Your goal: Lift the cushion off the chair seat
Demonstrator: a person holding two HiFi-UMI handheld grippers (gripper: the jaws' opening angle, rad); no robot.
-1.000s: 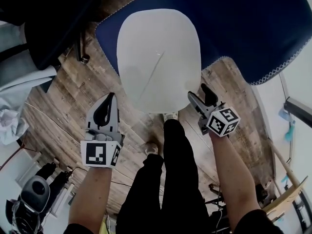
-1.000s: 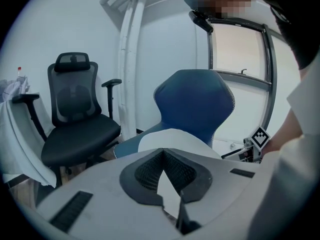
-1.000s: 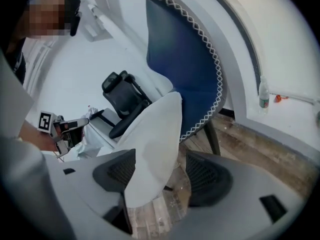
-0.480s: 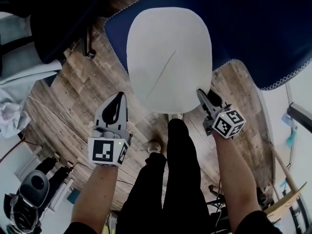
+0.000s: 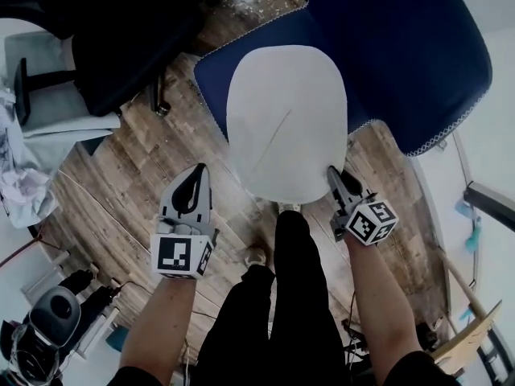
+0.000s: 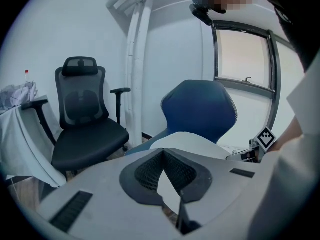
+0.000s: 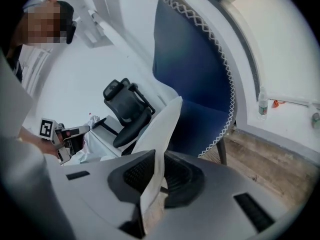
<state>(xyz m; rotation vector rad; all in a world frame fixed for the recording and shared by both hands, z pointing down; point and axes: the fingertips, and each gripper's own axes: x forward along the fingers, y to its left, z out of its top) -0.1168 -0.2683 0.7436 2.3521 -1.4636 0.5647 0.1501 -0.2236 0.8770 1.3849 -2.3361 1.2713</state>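
A white oval cushion (image 5: 286,119) lies on the seat (image 5: 213,75) of a blue chair (image 5: 402,55). My right gripper (image 5: 332,172) is at the cushion's near right edge. Its jaws have just been closing, and in the right gripper view the cushion's thin edge (image 7: 167,119) stands pinched between the pads of the right gripper (image 7: 157,156). My left gripper (image 5: 199,169) hangs over the floor, a little left of the cushion's near left edge, not touching it. Its tips meet in the left gripper view (image 6: 162,151), and the cushion (image 6: 190,141) shows beyond them.
A black office chair (image 5: 121,39) stands to the left of the blue one. The person's dark-trousered legs (image 5: 282,296) stand on the plank floor (image 5: 121,167) right before the seat. White cloth (image 5: 20,191) lies at the far left. A bottle (image 7: 263,104) stands on the sill.
The right gripper's jaws, open beside the cushion's edge a second ago, have shut on that edge. Both grippers sit a little lower in the head view, and the chair has shifted right.
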